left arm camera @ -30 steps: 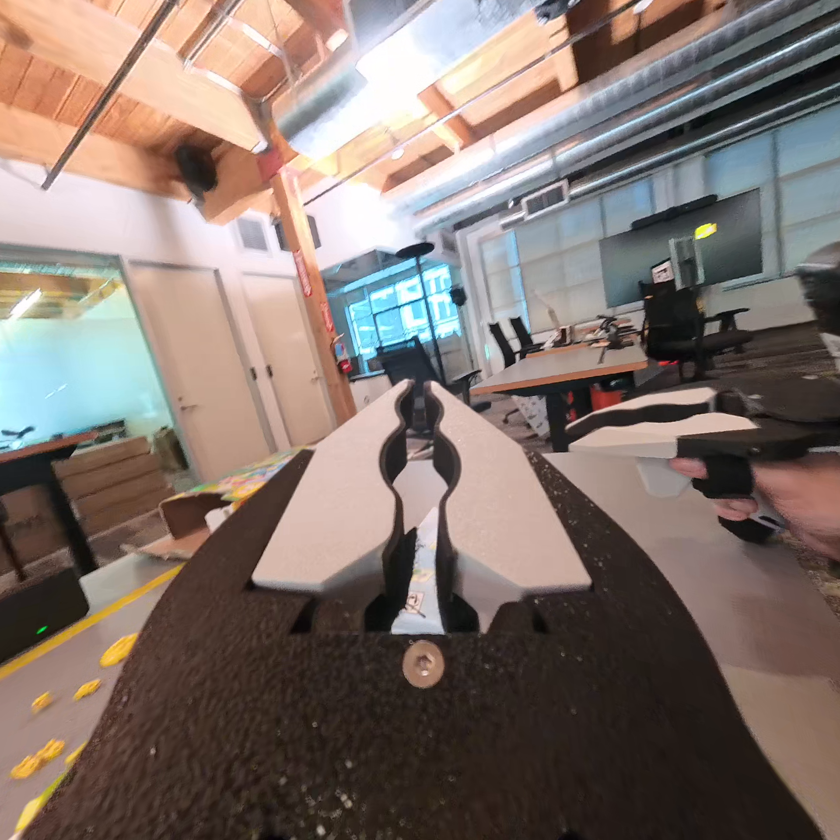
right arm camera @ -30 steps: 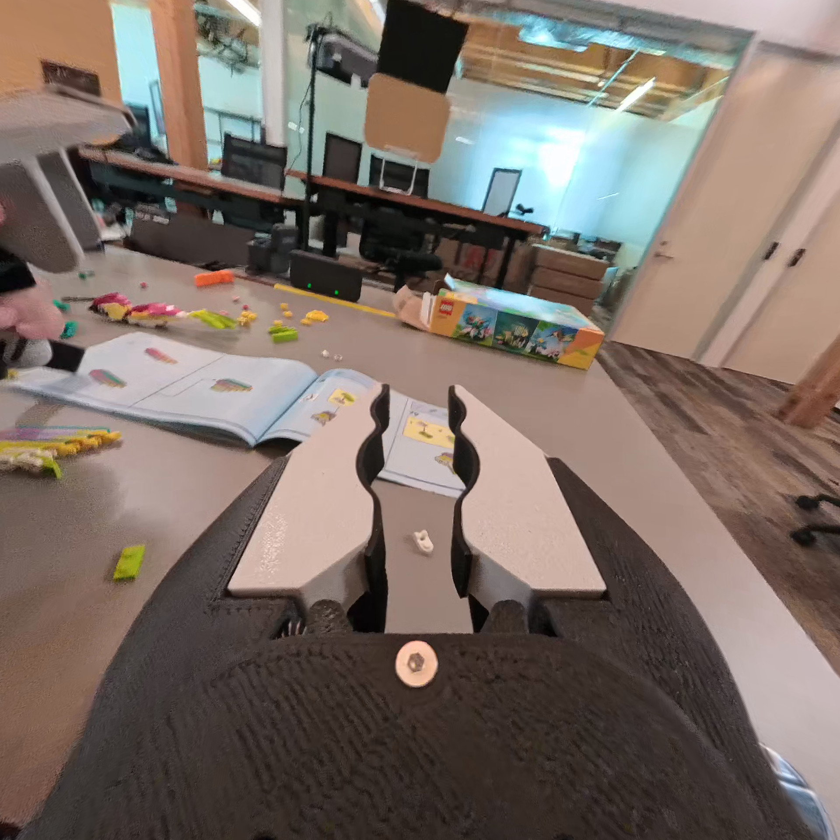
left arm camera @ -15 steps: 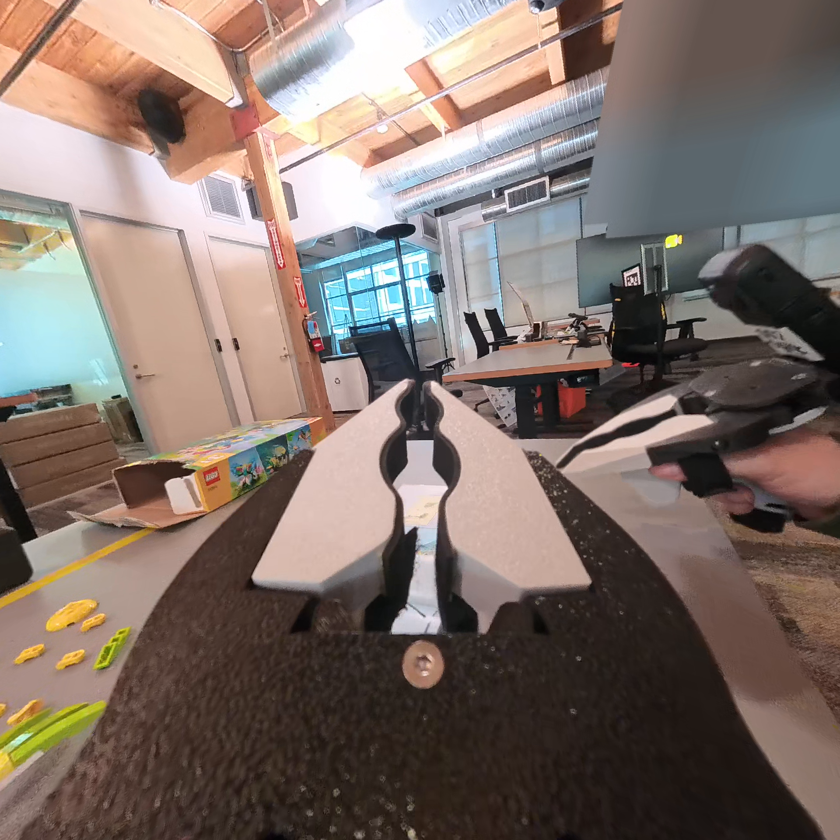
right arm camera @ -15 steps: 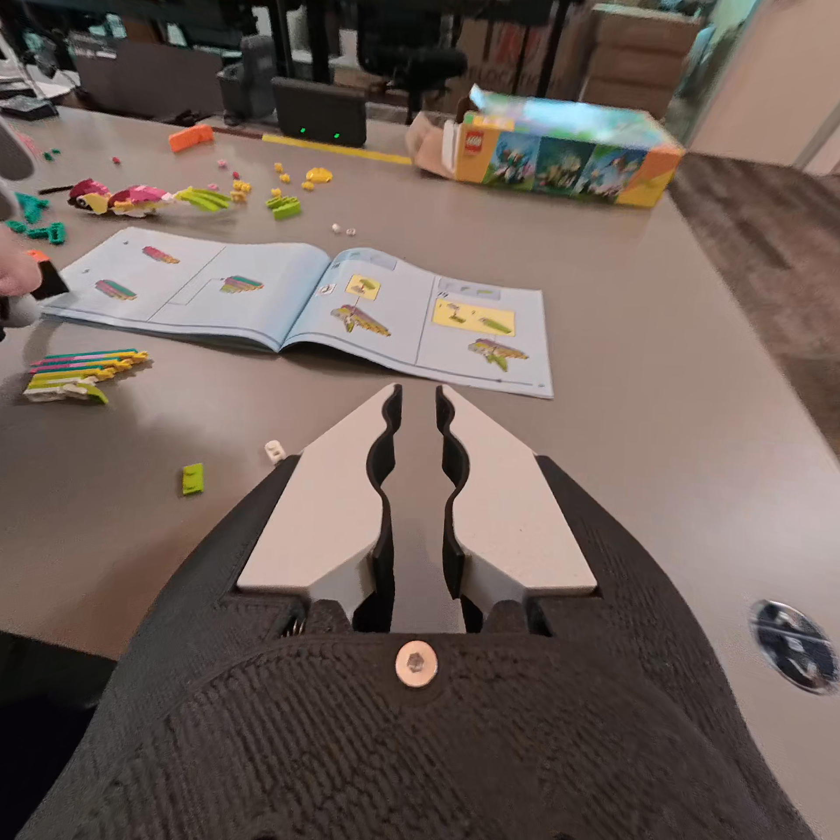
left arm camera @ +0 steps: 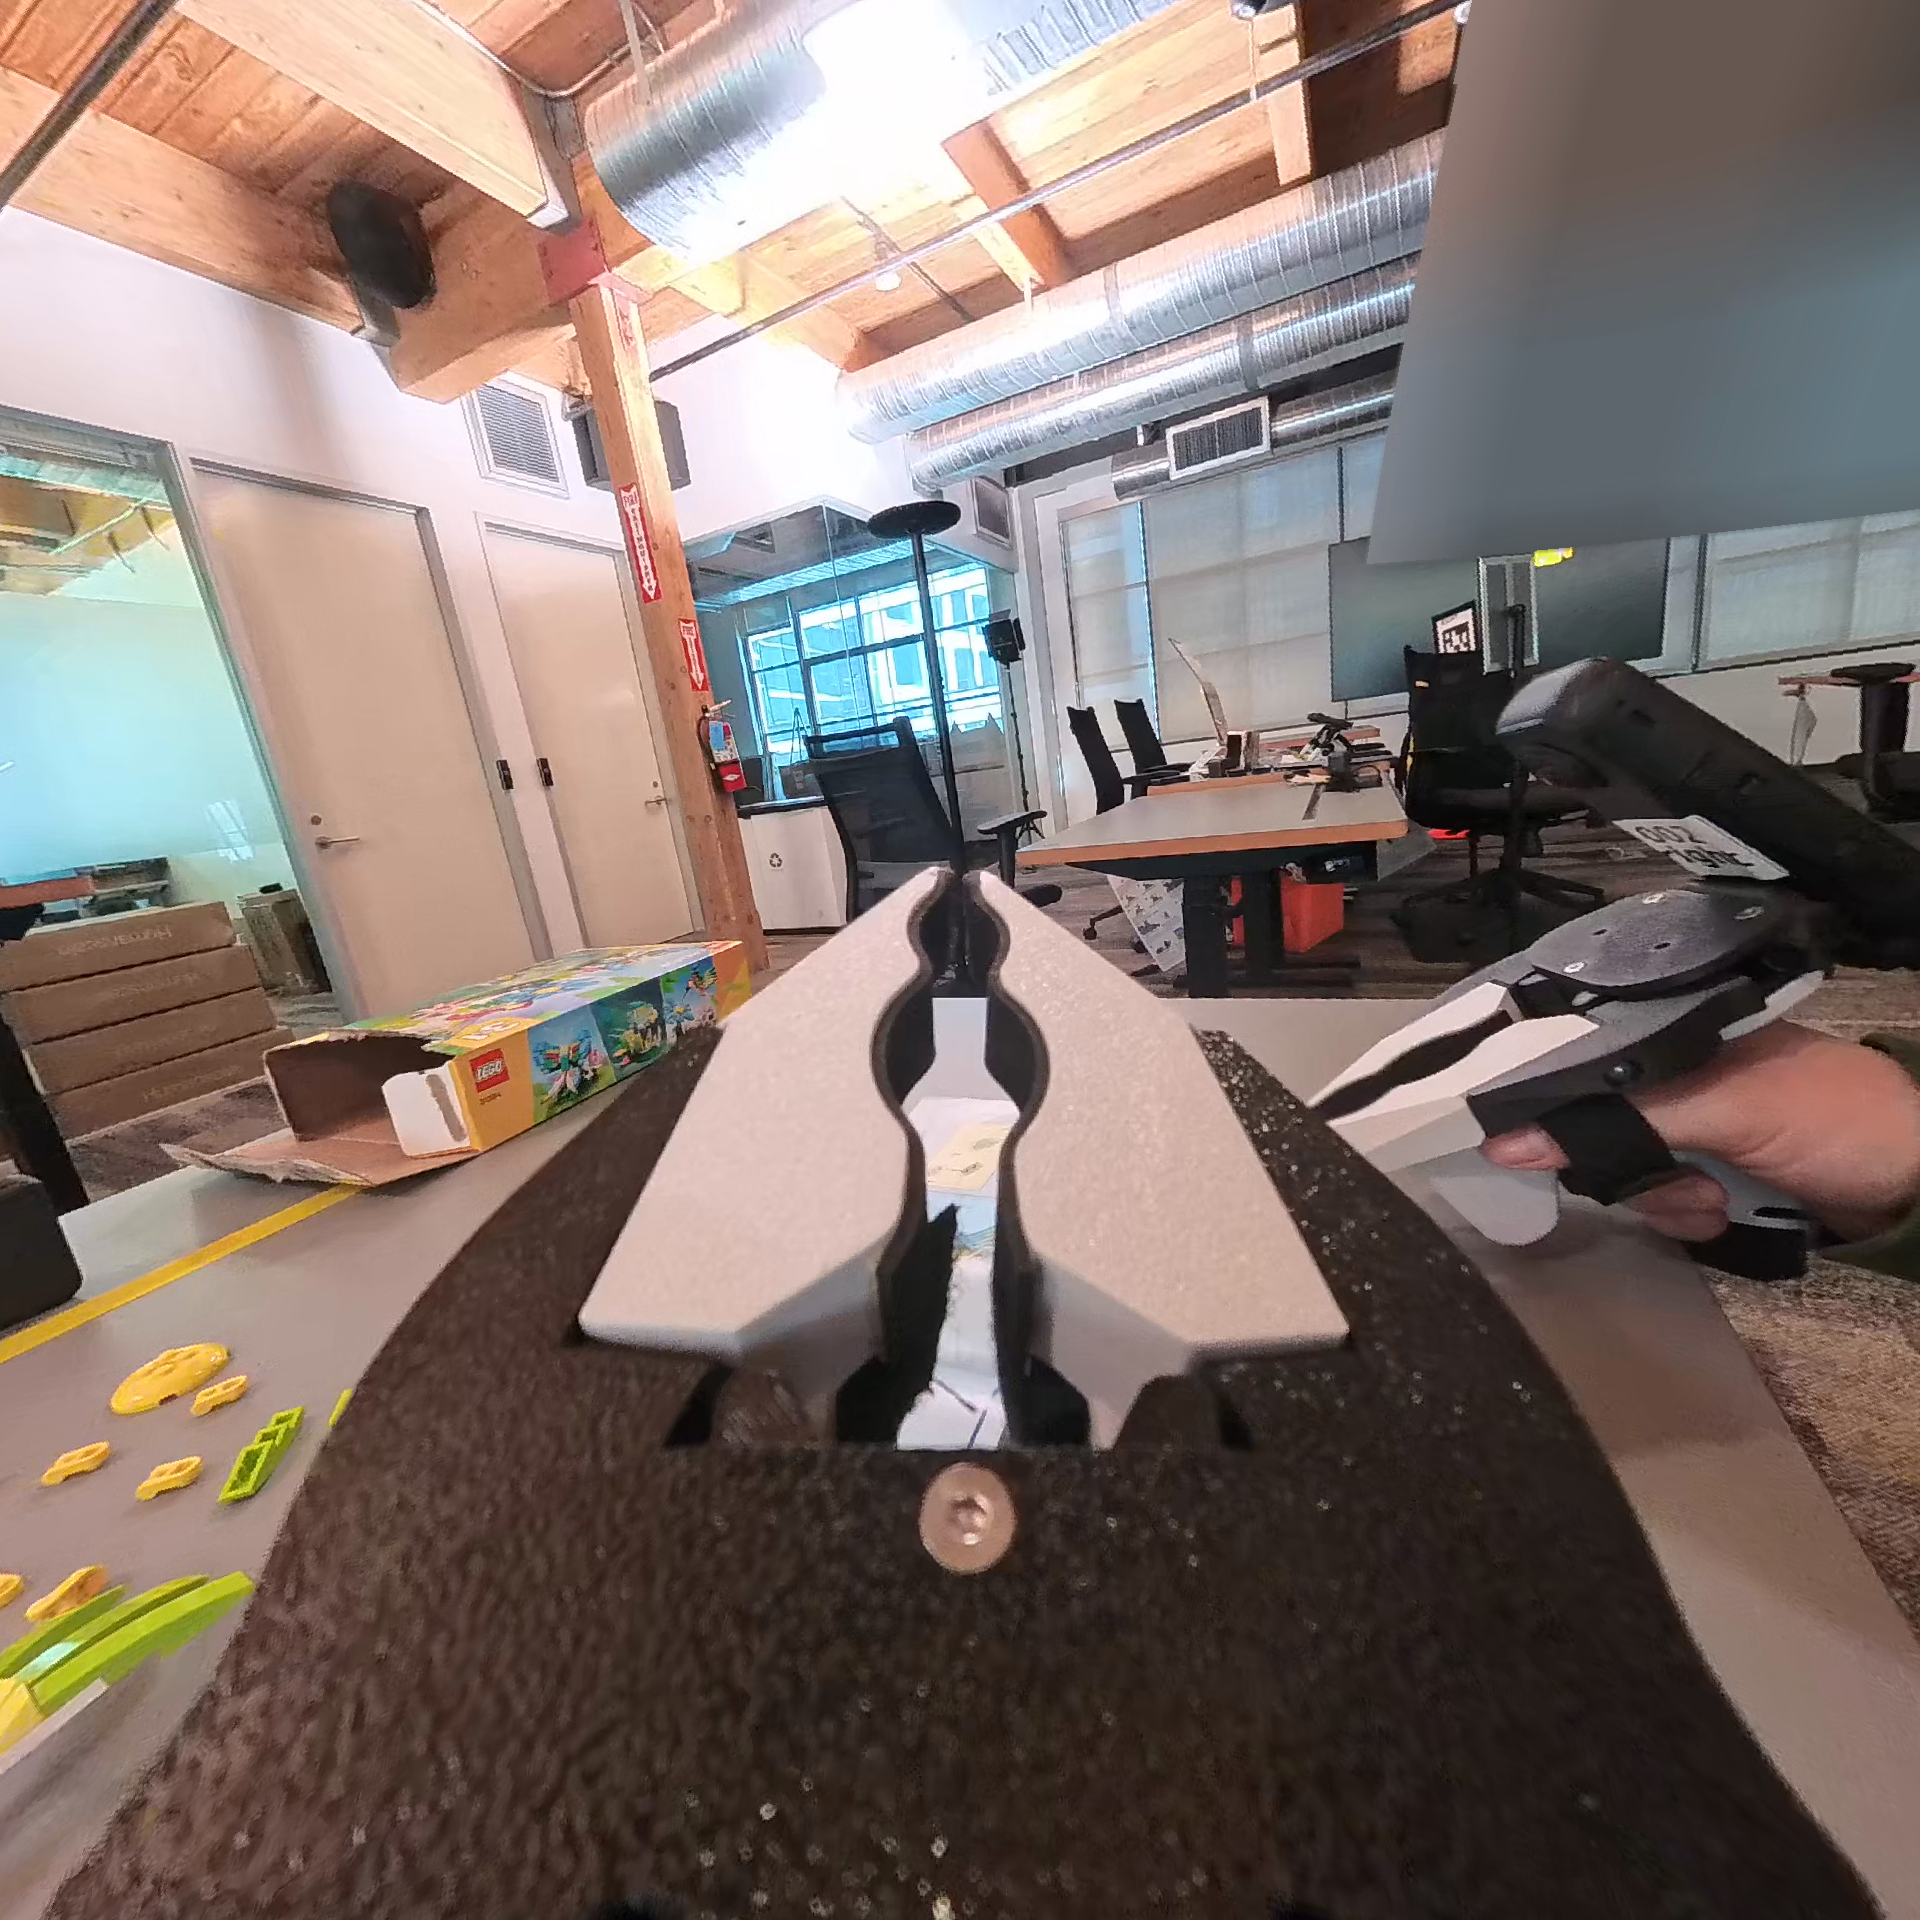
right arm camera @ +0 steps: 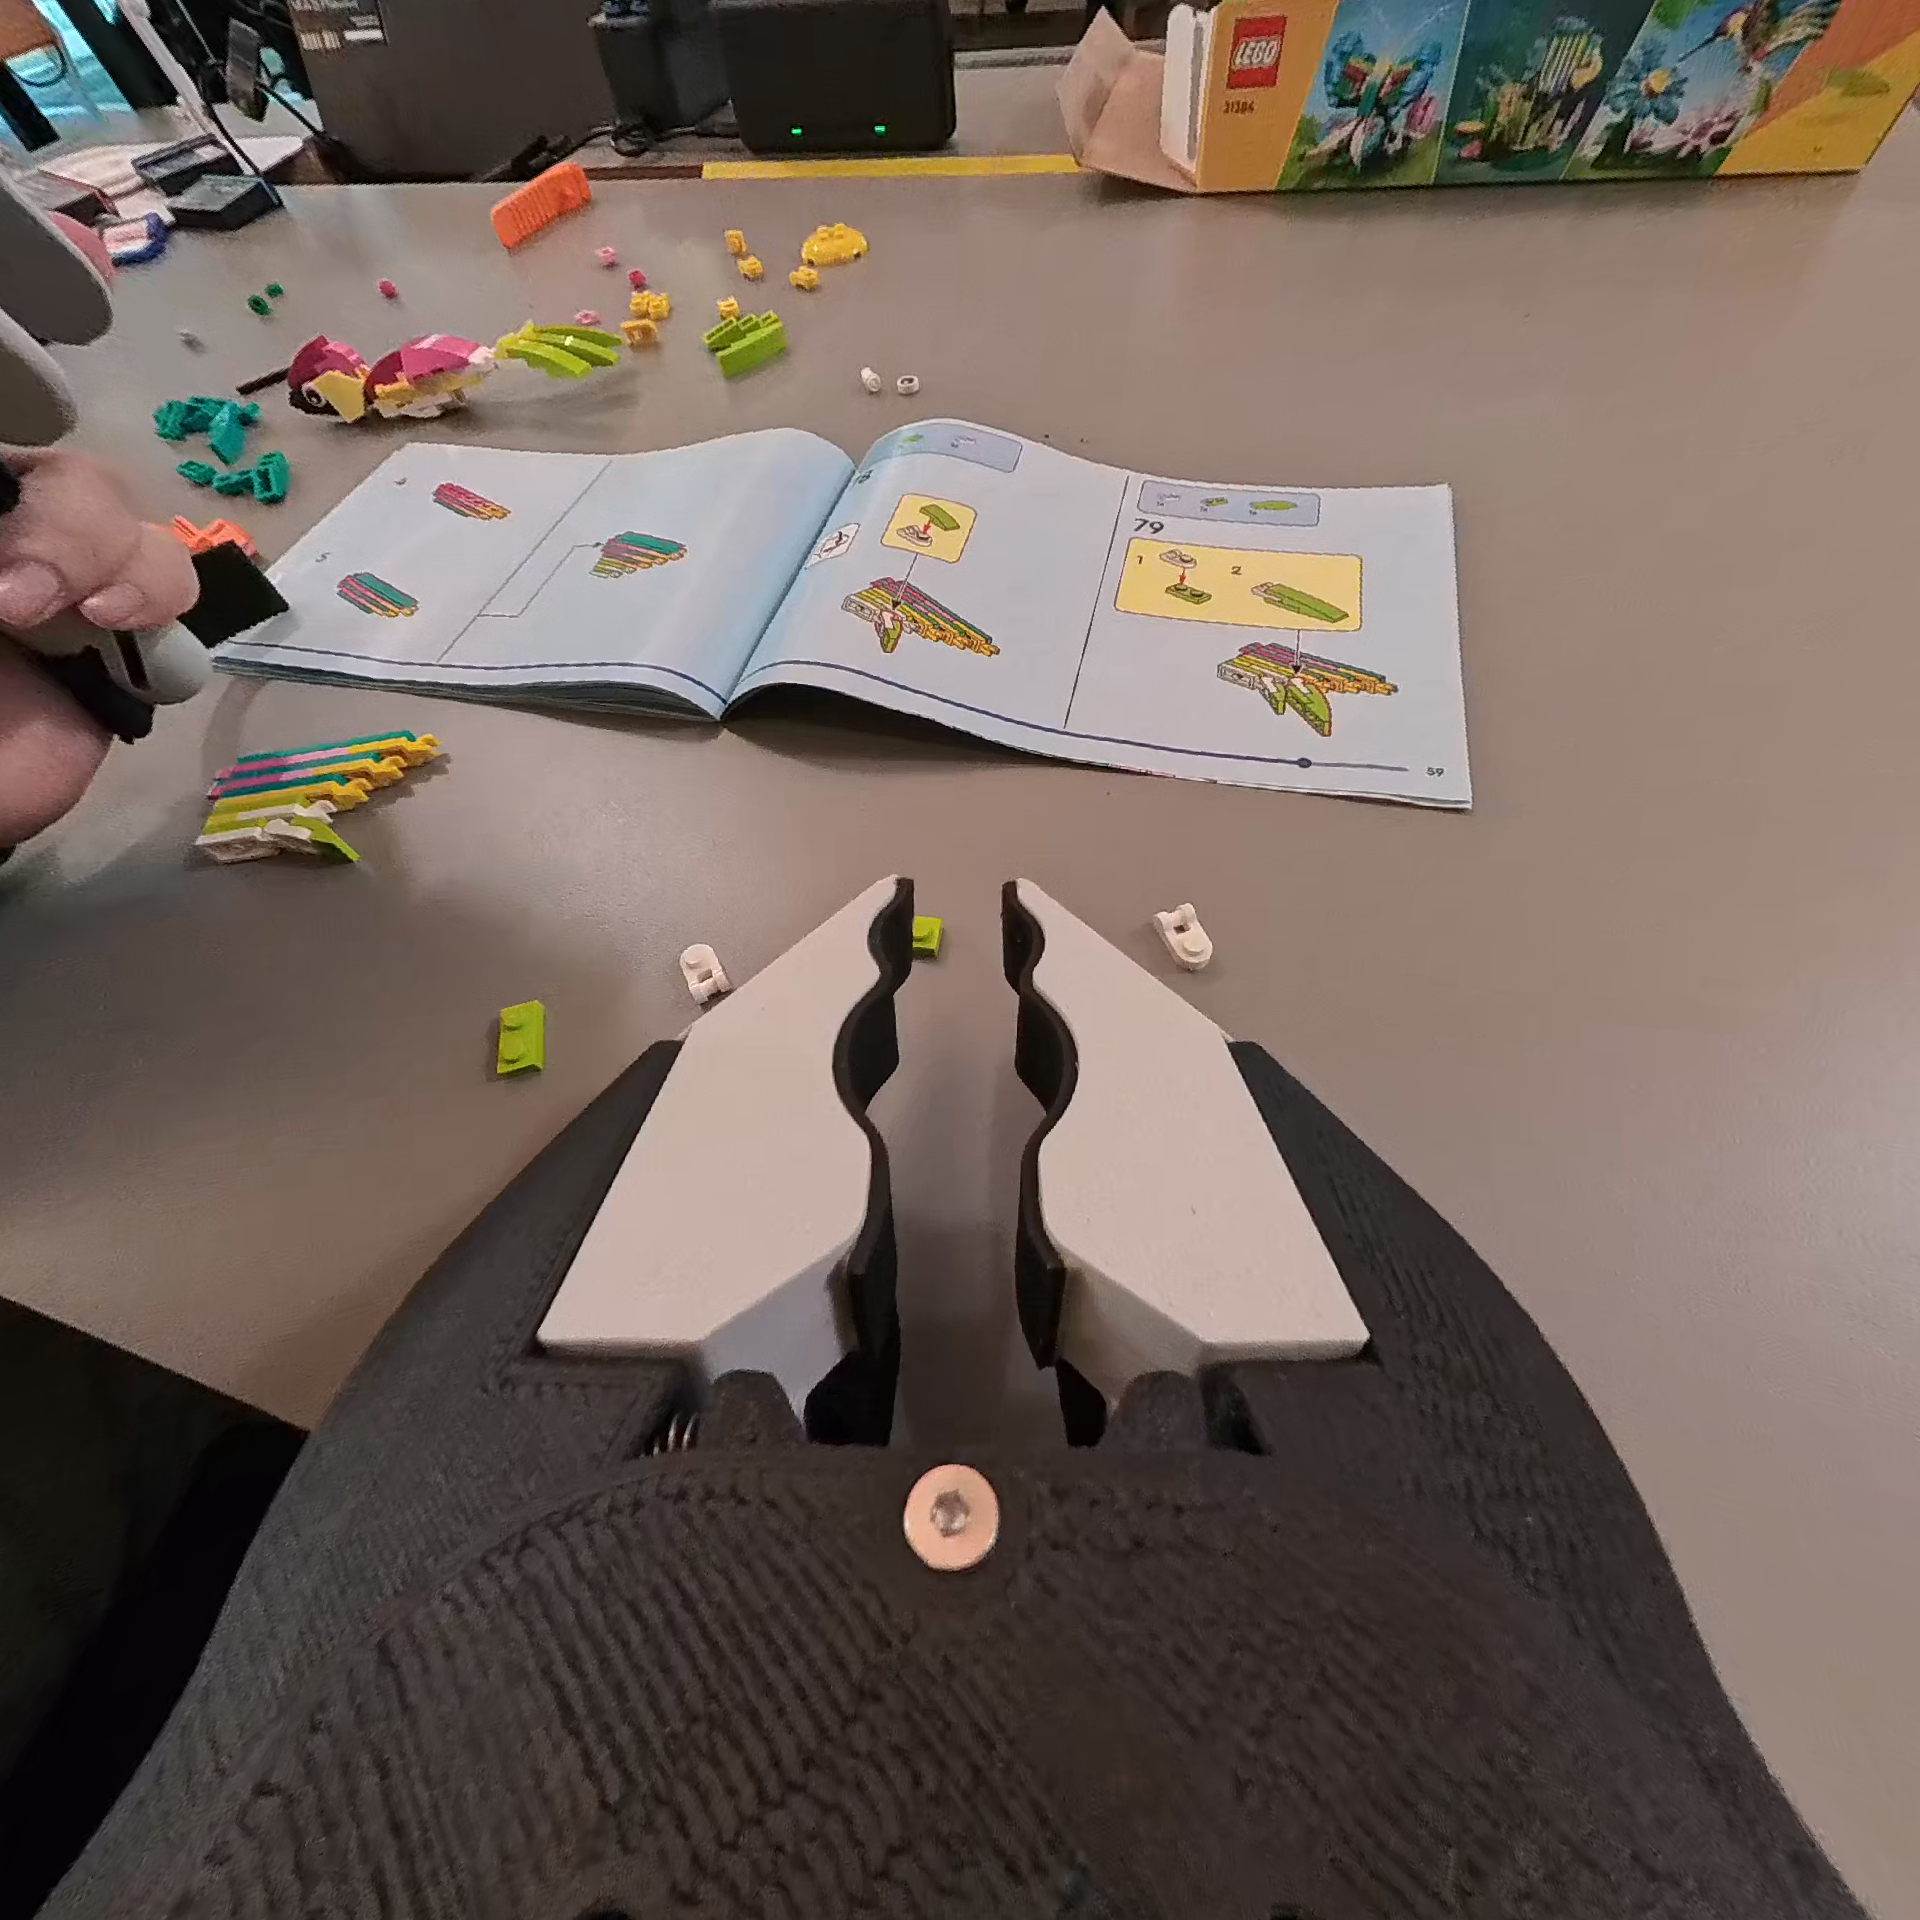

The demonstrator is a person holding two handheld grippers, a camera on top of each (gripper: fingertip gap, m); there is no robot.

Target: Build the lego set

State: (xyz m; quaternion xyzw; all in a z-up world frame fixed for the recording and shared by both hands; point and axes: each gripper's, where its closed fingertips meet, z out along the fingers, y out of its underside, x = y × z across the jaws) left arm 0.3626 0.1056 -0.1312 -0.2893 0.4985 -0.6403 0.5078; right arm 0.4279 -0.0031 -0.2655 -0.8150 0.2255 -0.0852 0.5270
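My right gripper [right arm camera: 956,902] is open and empty, low over the grey table [right arm camera: 1558,1039]. A small lime plate [right arm camera: 928,935] lies just beyond its tips, in the gap. A white clip piece [right arm camera: 1184,935] lies to the right and another white piece [right arm camera: 701,971] to the left. A second lime plate [right arm camera: 520,1036] lies further left. The striped wing assembly [right arm camera: 312,790] lies front left, by the open instruction booklet [right arm camera: 831,592]. The pink bird body [right arm camera: 395,374] lies behind it. My left gripper [left arm camera: 956,885] is shut and empty, raised and level; the right gripper [left arm camera: 1382,1091] shows to its right.
The opened set box [right arm camera: 1507,94] lies at the back right and also shows in the left wrist view [left arm camera: 520,1049]. Loose yellow pieces [right arm camera: 831,247], lime slopes [right arm camera: 743,338], teal pieces [right arm camera: 223,447] and an orange separator [right arm camera: 540,203] lie behind the booklet. The hand [right arm camera: 73,592] on the left gripper is at the left edge. My right fingertips sit around 20 cm from my left ones. The white clip piece [right arm camera: 1184,935] is closer to my right gripper, around 4 cm from its tips; the left tips are 25 cm off.
My right gripper has tilted down to the table and come over the small loose pieces. The left gripper's view has swung left, bringing the box and the yellow pieces into view.
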